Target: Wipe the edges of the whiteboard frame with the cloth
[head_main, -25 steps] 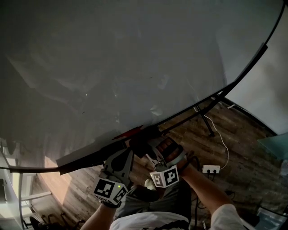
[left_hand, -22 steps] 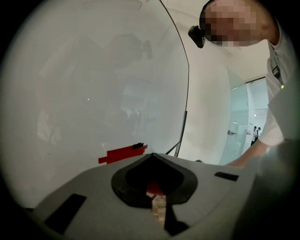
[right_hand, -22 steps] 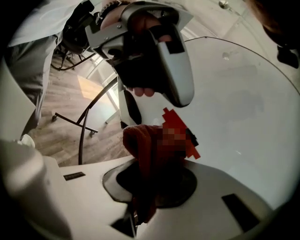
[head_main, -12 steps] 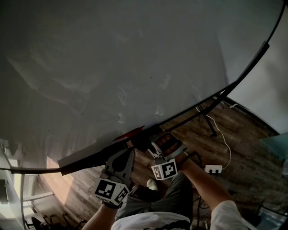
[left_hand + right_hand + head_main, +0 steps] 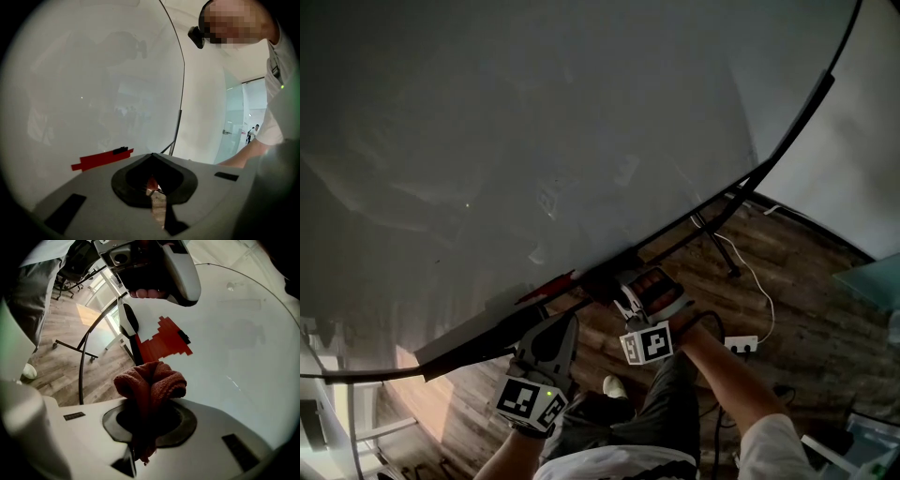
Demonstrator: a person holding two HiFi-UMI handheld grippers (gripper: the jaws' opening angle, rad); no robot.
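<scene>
Right tool [image 5: 623, 292] pinched the reddish cloth [image 5: 150, 380], with the wad bunched past its tips, likely so fabric rather than plastic met the whiteboard frame [image 5: 694, 220]. The cloth sat at the lower edge of the whiteboard [image 5: 534, 141], beside a red strip [image 5: 101, 158]; contact was unclear. Left tool [image 5: 152, 157] was pressed together and empty, held just left, apparently to keep clear.

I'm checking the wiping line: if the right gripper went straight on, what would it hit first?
Probably the whiteboard's dark frame edge, beside the red strip; the cloth pinched in the right gripper would touch it first. Depth is unclear.
</scene>
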